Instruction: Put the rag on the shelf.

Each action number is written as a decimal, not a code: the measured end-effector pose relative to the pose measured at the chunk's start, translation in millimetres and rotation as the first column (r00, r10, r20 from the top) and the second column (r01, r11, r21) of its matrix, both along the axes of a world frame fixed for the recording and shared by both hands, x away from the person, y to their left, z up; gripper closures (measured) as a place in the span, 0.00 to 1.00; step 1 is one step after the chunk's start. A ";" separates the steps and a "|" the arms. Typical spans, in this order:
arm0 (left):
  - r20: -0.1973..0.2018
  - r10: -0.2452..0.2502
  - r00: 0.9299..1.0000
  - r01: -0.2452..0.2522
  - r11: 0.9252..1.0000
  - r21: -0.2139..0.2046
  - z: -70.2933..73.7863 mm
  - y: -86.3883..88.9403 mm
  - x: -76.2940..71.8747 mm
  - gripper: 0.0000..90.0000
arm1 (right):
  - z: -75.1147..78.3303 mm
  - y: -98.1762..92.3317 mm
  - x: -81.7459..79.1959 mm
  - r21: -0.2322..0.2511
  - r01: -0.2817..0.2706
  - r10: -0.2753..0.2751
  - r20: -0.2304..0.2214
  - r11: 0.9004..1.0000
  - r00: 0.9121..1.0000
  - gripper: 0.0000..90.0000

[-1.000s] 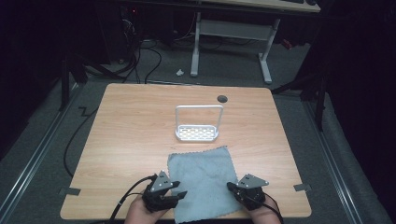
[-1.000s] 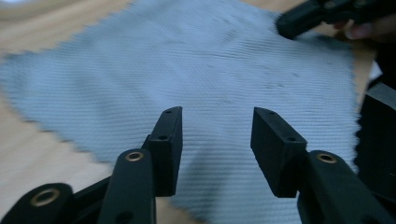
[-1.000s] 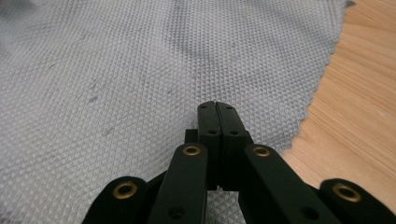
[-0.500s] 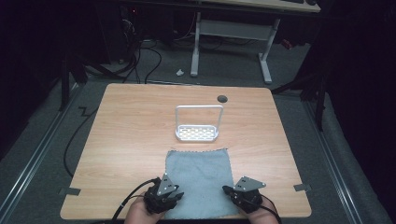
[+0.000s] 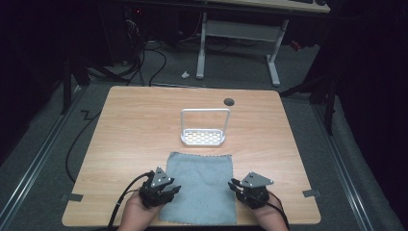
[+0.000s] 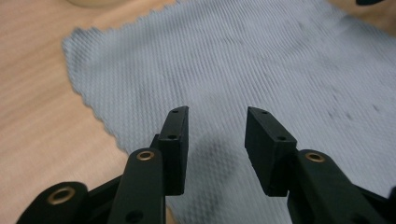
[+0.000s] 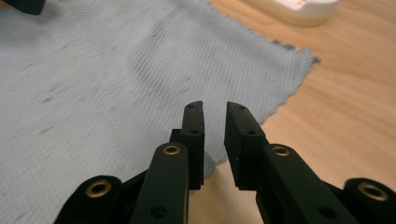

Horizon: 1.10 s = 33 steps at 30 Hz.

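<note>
So far little of the work looks done. On the wooden table [image 5: 134, 125] a grey cloth [image 5: 202, 185] lies flat and unfolded at the near edge, its front hem at the table's lip, between the two grippers. A white wire rack [image 5: 204, 129] stands just beyond the cloth's far edge, apart from it. The left gripper [image 5: 166, 192] hovers over the cloth's left border, its jaws parted by a clear gap with nothing between them, as the left gripper view confirms [image 6: 215, 135]. The right gripper [image 5: 235, 185] sits at the cloth's right border; in the right gripper view [image 7: 215, 128] its jaws stand only slightly apart, gripping nothing. Judging by this, gripping the cloth's edges and whatever folding or lifting follows are all left to do.
</note>
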<state>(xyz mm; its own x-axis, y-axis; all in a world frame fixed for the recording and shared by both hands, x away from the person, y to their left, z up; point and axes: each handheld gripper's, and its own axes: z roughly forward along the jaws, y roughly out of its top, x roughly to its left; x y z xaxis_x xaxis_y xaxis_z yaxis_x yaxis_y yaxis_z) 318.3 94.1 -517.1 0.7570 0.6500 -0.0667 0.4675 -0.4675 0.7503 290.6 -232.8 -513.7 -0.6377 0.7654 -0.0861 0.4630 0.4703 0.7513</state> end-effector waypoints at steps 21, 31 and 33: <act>-0.080 -0.118 0.990 0.122 0.992 0.042 -4.5 3.1 -52.3 0.68 | -11.4 1.3 -14.7 0.016 -0.036 0.038 -0.104 0.999 0.994 0.87; -0.025 0.122 0.992 -0.122 0.992 0.007 -5.1 14.8 11.4 0.64 | -8.7 -6.6 -15.8 0.080 -0.015 0.018 -0.030 0.997 0.999 0.81; -0.031 0.135 0.990 -0.135 0.991 0.007 -7.5 14.2 14.9 0.65 | -8.8 -7.0 -15.9 0.078 -0.011 0.014 -0.033 0.997 0.999 0.81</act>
